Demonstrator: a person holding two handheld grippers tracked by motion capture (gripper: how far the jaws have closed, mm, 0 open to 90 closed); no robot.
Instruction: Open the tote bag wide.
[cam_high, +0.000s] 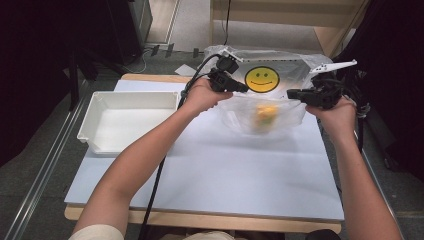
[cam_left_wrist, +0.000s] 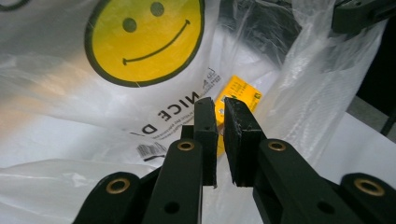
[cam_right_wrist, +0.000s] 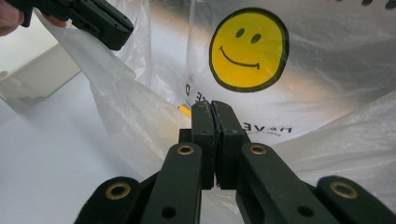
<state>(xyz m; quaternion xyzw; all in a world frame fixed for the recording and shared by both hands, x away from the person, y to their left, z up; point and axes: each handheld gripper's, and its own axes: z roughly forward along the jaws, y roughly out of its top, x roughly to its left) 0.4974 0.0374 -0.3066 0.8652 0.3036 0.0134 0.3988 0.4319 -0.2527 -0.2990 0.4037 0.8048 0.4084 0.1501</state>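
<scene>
Both grippers (cam_high: 241, 89) (cam_high: 292, 93) hold plastic bag (cam_high: 260, 117) open.

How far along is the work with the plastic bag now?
Done: a yellow item already lies inside the plastic bag. In hand: the left gripper and the right gripper each pinch the bag's rim and hold its mouth open. Left: the white tray holds nothing, so the item may yet have to go there, though I cannot be sure.

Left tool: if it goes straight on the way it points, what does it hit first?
Likely the yellow packet inside the smiley bag, just beyond the left tool; depth is uncertain.
</scene>
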